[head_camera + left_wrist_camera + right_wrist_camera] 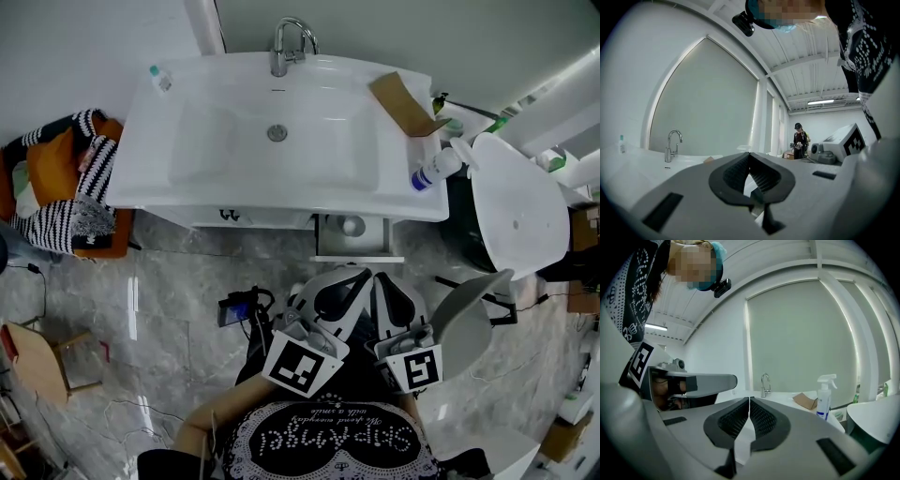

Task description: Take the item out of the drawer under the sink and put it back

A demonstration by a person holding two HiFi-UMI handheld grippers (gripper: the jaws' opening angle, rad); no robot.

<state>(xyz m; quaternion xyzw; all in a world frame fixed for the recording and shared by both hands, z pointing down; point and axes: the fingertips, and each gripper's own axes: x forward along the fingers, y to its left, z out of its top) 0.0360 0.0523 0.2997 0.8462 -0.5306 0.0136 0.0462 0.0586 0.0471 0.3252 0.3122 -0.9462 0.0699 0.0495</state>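
White glossy sink (234,141): rounded rectangular basin set in a smooth counter (141,173), with a chrome gooseneck faucet (292,42) and a round metal drain (277,132).

Drawer (356,257) under the sink: open, narrow and grey inside. Its rear is hidden beneath the counter edge.

Item (353,225): lies in the open drawer. It is small, round and pale, too small to name.

Left gripper (359,273): grey plastic shell with black ribbed fingers (736,171). The tips are pressed together with nothing between them. It is held in front of the drawer, apart from it.

Right gripper (382,277): same build. Its fingers (761,418) are closed tip to tip and empty, just beside the left gripper.

Marker cubes: one on each gripper, their lower edges against the person's patterned black top.

Counter, right end: a flat brown cardboard piece (403,103) and an upright white spray bottle (436,169) with a blue base.

Counter, left rear corner: a small clear bottle (161,78), label unreadable.
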